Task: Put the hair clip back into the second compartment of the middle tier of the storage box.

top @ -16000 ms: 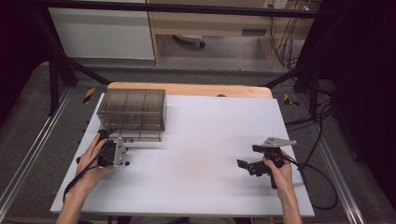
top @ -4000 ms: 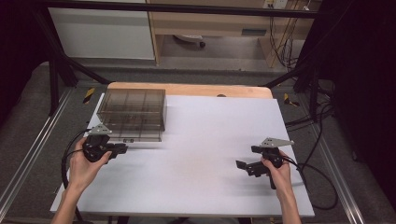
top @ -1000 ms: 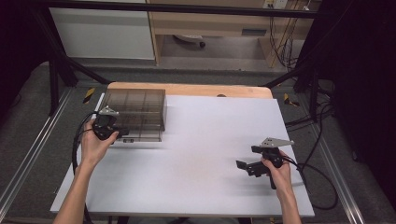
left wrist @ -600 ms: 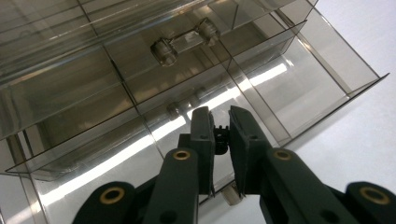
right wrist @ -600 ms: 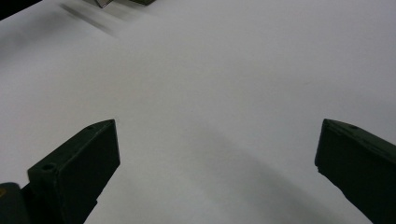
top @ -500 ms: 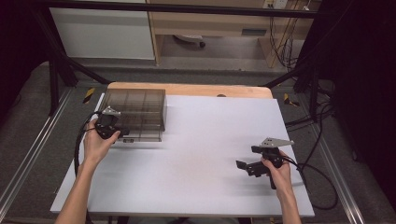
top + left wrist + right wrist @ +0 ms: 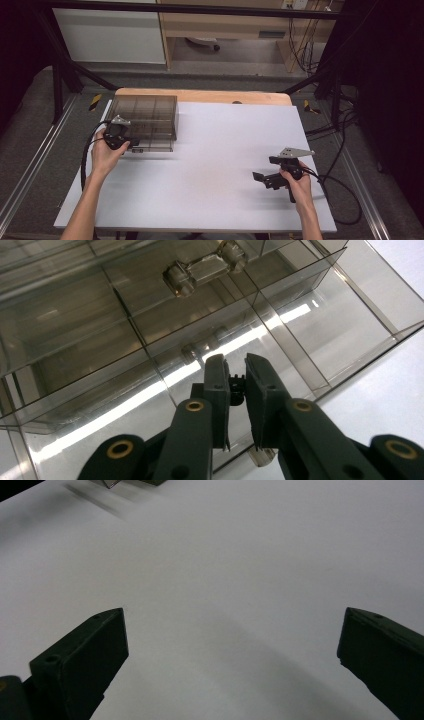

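Left gripper at organizer box, latch work barely begun; right idle.

L to R: your left gripper [image 7: 131,143] sits at front-left edge of the smoky clear organizer box [image 7: 145,117], rear-left on the table [image 7: 215,165]; jaws nearly closed, a slim gap, nothing held, tips near a front latch [image 7: 202,347]. Lid looks down, so opening remains. Right gripper [image 7: 264,179] wide open, empty, front-right. Vs 16 s ago: left moved up to box; right unchanged.
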`<state>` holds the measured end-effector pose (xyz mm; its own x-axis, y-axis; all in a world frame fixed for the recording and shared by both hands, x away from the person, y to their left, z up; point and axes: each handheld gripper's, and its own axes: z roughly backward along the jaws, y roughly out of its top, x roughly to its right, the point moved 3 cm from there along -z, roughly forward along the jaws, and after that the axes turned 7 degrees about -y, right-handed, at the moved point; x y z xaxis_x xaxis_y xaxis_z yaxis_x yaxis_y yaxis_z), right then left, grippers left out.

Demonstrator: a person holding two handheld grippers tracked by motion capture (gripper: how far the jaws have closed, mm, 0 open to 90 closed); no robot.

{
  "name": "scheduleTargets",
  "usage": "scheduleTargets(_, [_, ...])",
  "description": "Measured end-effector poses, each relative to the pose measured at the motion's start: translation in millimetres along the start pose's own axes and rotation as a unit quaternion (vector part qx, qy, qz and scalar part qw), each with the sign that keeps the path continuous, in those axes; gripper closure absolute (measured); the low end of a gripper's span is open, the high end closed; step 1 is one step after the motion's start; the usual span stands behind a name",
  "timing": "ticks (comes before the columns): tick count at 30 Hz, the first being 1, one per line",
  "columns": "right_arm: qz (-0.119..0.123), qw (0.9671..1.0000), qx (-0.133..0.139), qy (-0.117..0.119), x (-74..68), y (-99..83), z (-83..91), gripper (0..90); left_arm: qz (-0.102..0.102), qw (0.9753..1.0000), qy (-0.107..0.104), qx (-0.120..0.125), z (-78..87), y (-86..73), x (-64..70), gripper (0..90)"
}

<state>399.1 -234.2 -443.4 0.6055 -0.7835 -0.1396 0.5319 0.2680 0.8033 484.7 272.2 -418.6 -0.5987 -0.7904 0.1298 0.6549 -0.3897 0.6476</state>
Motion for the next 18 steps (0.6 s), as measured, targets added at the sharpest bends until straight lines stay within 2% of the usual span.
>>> scheduleTargets(5, [0.001, 1.0000, 0.001, 0.000, 0.3, 0.2, 0.3, 0.5, 0.002, 1.0000, -0.001, 0.003, -1.4, -1.7, -0.6, 78.6])
scheduleTargets(13, [0.000, 1.0000, 0.000, 0.000, -0.1, 0.0, 0.0, 0.5, -0.003, 0.9997, 0.004, 0.024, 5.1, 1.4, 3.2, 68.6])
scheduleTargets(18, [0.000, 1.0000, 0.001, 0.001, 0.0, 0.2, 0.2, 0.5, -0.002, 0.9996, 0.003, 0.029, 10.7, 1.3, 4.3, 62.3])
